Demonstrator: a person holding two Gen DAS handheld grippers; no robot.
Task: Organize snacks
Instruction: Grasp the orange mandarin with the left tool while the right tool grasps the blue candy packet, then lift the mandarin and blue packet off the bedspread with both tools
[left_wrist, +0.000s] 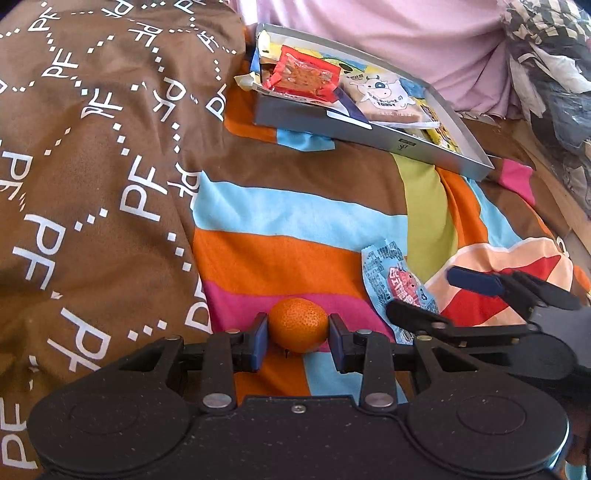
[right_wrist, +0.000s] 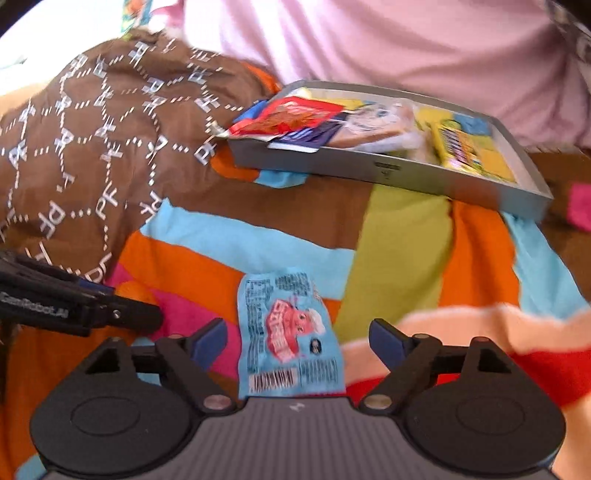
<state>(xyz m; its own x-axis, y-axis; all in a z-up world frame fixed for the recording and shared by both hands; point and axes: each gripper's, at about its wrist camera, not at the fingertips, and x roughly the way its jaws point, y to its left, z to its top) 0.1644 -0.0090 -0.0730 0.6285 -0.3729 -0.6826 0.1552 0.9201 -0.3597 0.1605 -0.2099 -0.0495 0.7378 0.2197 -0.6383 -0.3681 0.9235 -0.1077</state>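
Note:
My left gripper (left_wrist: 297, 329) is shut on a small orange mandarin (left_wrist: 297, 325), held between its blue pads just above the striped bedsheet. A light blue snack packet (right_wrist: 290, 334) with a pink cartoon lies flat on the sheet, and my right gripper (right_wrist: 297, 338) stands open over it with a finger on either side. The same packet (left_wrist: 391, 280) shows in the left wrist view, partly under the right gripper (left_wrist: 428, 299). Further back sits a grey tray (left_wrist: 306, 120) (right_wrist: 332, 164) with several snack packets in it.
A brown quilt (left_wrist: 92, 184) printed with white letters is bunched up on the left. A pink cloth (right_wrist: 369, 44) hangs behind the tray. Crumpled dark and white fabric (left_wrist: 546, 74) lies at the far right, beside a wooden edge (left_wrist: 554, 192).

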